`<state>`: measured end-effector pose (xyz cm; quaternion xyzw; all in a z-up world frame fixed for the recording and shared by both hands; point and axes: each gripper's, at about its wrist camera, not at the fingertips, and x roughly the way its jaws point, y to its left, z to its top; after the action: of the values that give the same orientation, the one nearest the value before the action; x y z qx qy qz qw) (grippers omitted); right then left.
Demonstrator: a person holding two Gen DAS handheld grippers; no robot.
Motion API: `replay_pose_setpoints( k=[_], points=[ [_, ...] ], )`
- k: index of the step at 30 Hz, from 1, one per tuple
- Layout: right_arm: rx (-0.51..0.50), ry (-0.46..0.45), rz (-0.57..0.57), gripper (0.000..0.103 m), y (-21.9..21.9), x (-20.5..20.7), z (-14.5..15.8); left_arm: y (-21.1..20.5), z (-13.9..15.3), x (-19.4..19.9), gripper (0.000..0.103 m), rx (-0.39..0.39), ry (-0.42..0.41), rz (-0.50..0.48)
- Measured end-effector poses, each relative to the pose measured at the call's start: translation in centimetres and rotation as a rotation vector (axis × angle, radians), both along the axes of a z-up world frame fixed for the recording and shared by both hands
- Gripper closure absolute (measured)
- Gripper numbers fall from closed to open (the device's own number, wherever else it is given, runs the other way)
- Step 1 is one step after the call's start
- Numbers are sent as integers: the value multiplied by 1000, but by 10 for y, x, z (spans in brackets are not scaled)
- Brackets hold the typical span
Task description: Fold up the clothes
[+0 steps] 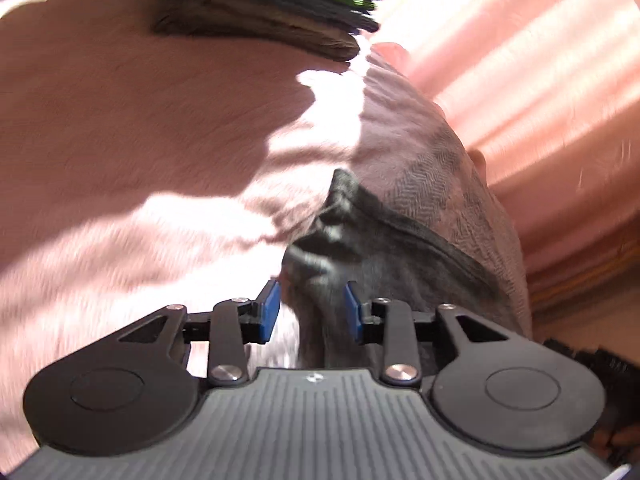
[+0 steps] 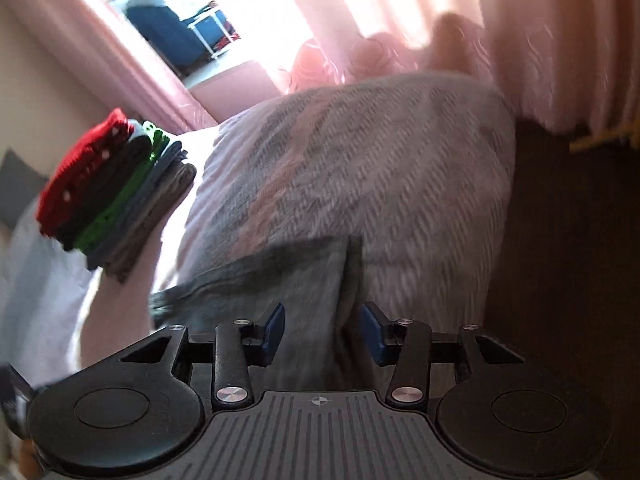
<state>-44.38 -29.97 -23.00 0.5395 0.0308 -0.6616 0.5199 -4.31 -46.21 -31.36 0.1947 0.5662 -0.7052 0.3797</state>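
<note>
A dark grey garment (image 1: 360,248) lies bunched on the bed with a seamed edge running to the right. My left gripper (image 1: 313,310) is open, and a fold of the garment sits between its blue pads, with a gap showing at the left pad. The right wrist view shows the same grey garment (image 2: 304,280) with a folded edge lying between the pads of my right gripper (image 2: 322,332), which is also open. Both views are blurred by motion.
A stack of folded clothes (image 2: 116,196), red on top, then dark, green and grey, sits further up the bed; it also shows as the stack (image 1: 272,8). A pink and grey herringbone blanket (image 2: 360,160) covers the bed. Pink curtains (image 2: 560,40) hang beyond, and dark floor (image 2: 560,240) lies to the right.
</note>
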Motion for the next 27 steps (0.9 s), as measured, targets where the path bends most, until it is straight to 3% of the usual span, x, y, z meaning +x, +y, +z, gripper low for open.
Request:
replay_pose_setpoints(
  k=[2, 5, 8, 9, 10, 11, 12, 14, 17, 21, 24, 25, 27],
  points=[
    [27, -174, -73, 41, 28, -1, -8, 26, -13, 14, 60, 134, 104, 105],
    [43, -314, -139, 39, 48, 5, -27, 57, -36, 13, 58, 275, 241, 229],
    [19, -367, -186, 39, 46, 7, -46, 68, -55, 8, 57, 311, 336, 327],
    [-5, -365, -196, 39, 43, 6, -50, 70, -60, 7, 61, 308, 350, 349],
    [-12, -344, -202, 40, 41, 4, -48, 71, -64, 6, 72, 302, 358, 368],
    [-19, -324, -207, 66, 39, 1, -47, 73, -63, 6, 84, 282, 366, 370],
    [-26, -304, -212, 76, 37, -1, -46, 76, -58, 7, 96, 253, 376, 359],
    [-40, -263, -222, 85, 34, -6, -43, 82, -48, 7, 97, 195, 394, 339],
    [-66, -194, -207, 86, 31, -11, -34, 94, -34, 7, 97, 120, 411, 311],
    [6, -145, -178, 86, 26, -17, -42, 118, -49, -2, 95, 170, 324, 309],
    [32, -126, -141, 74, 22, -20, -40, 119, -49, -4, 89, 151, 280, 301],
    [37, -108, -126, 63, 21, -20, -37, 116, -44, -3, 84, 131, 269, 291],
    [19, 23, -78, 55, 20, -12, -19, 109, -34, 3, 74, 76, 224, 251]
  ],
)
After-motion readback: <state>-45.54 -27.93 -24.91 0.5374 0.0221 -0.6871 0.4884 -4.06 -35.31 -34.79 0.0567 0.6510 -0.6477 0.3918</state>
